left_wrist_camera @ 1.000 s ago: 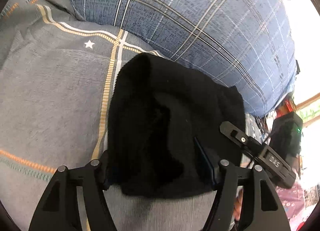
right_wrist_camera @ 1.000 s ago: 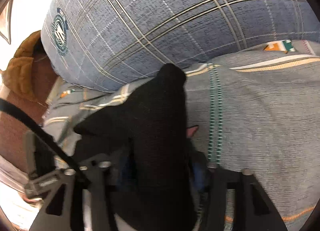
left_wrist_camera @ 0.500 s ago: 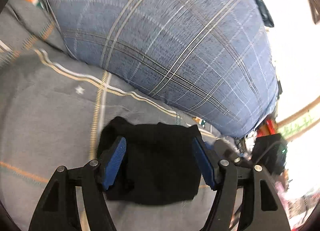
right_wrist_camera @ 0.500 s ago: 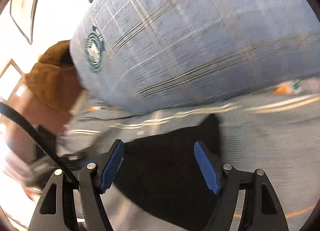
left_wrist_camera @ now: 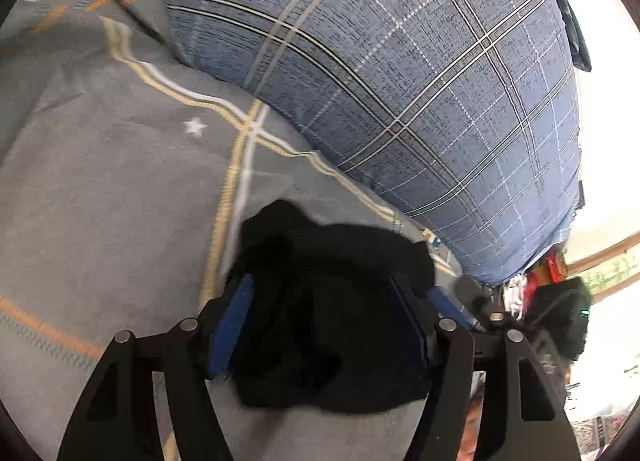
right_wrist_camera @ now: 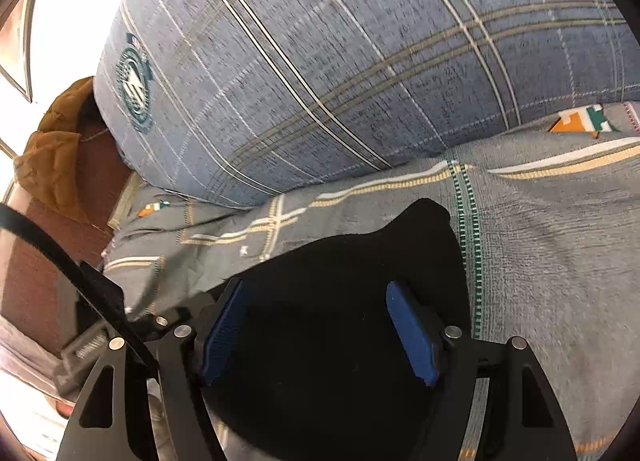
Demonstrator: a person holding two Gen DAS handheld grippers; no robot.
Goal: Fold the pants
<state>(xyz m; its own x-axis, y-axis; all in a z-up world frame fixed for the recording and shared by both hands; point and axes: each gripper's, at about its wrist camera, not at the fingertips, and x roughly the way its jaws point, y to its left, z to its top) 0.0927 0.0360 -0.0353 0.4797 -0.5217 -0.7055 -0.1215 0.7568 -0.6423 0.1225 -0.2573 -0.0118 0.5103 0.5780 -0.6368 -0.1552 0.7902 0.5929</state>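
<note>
The black pants [left_wrist_camera: 328,325] lie in a folded bundle on the grey patterned bedsheet [left_wrist_camera: 100,201]. In the left wrist view my left gripper [left_wrist_camera: 320,321] is open, its blue pads on either side of the bundle, holding nothing. In the right wrist view the pants [right_wrist_camera: 328,321] fill the lower middle, one corner pointing up toward the pillow. My right gripper [right_wrist_camera: 316,329] is open above the cloth, its blue pads apart. The other gripper's black frame shows at each view's edge.
A large blue plaid pillow [left_wrist_camera: 400,81] lies just behind the pants, also in the right wrist view [right_wrist_camera: 340,61]. A brown garment [right_wrist_camera: 60,157] and the bed's edge are at the left. Clutter and a black device [left_wrist_camera: 560,317] sit at the right.
Both grippers have opened and let go of the pants. The bundle now lies flat on the sheet, and both grippers have pulled back a little.
</note>
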